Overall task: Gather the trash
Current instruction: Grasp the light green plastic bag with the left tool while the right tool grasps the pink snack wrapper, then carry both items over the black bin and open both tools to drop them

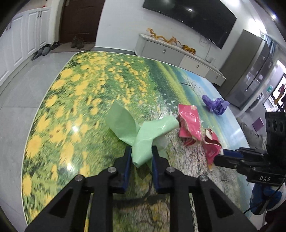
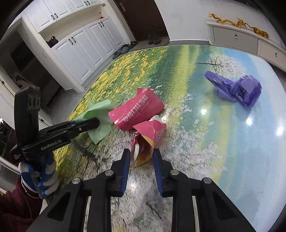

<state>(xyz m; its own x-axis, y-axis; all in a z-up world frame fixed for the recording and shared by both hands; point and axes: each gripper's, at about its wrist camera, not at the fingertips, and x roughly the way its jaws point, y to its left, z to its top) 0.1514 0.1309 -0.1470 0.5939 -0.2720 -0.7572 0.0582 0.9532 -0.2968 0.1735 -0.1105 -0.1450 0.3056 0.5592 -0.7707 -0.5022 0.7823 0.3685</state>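
Note:
My left gripper (image 1: 141, 151) is shut on a pale green plastic bag (image 1: 143, 133), whose loose ends spread over the table; it also shows in the right wrist view (image 2: 97, 114). My right gripper (image 2: 141, 154) is shut on a torn pink snack wrapper (image 2: 148, 135), which shows in the left wrist view (image 1: 211, 148) at the fingers (image 1: 225, 158). A second crumpled pink wrapper (image 2: 135, 111) lies just beyond, between the two grippers. A crumpled purple bag (image 2: 236, 87) lies farther off on the table.
The table (image 2: 205, 142) has a glossy flower-field print. Its edges (image 1: 34, 117) drop to a grey floor. White cabinets (image 2: 75, 39), shoes by a dark door (image 1: 76, 42), a low sideboard (image 1: 169, 51) and a wall television (image 1: 194, 16) stand around.

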